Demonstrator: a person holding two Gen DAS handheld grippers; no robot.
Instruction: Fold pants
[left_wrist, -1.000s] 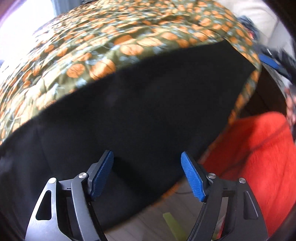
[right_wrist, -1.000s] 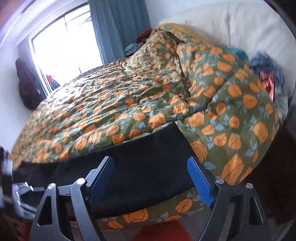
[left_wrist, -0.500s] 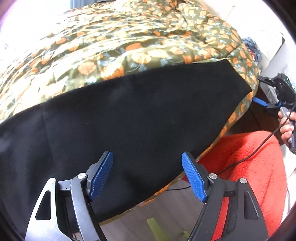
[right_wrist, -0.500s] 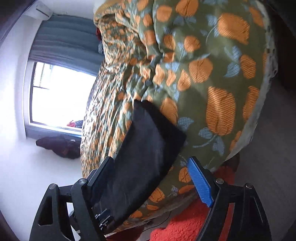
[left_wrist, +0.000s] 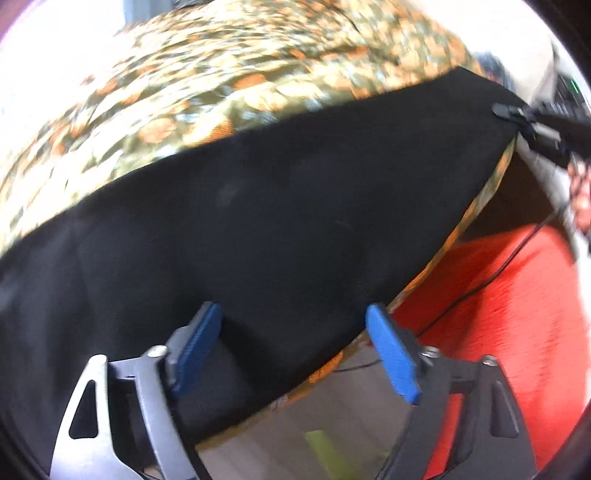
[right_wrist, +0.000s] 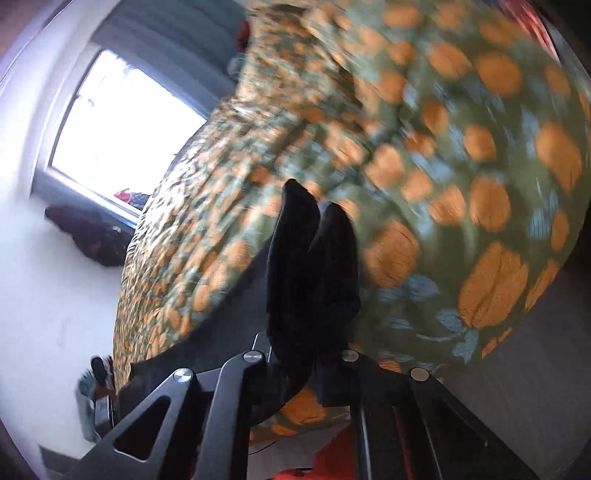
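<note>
Black pants (left_wrist: 288, 206) lie flat along the near edge of a bed with a green and orange floral quilt (left_wrist: 236, 70). My left gripper (left_wrist: 295, 343) is open, its blue pads either side of the pants' near edge, holding nothing. My right gripper (right_wrist: 314, 325) is shut on the pants' far right end, and bunched black cloth (right_wrist: 310, 258) stands up between its fingers. In the left wrist view the right gripper (left_wrist: 517, 114) sits at the pants' far right corner.
A red fluffy rug (left_wrist: 517, 325) and a thin black cable (left_wrist: 491, 273) lie on the floor below the bed's edge. A bright window (right_wrist: 122, 133) and grey curtain (right_wrist: 177, 48) are beyond the bed. The quilt (right_wrist: 461, 166) bulges high on the right.
My right gripper has closed on the pants' right end, which was lying flat between open fingers before. My left gripper stays open at the near edge, with slight camera shift.
</note>
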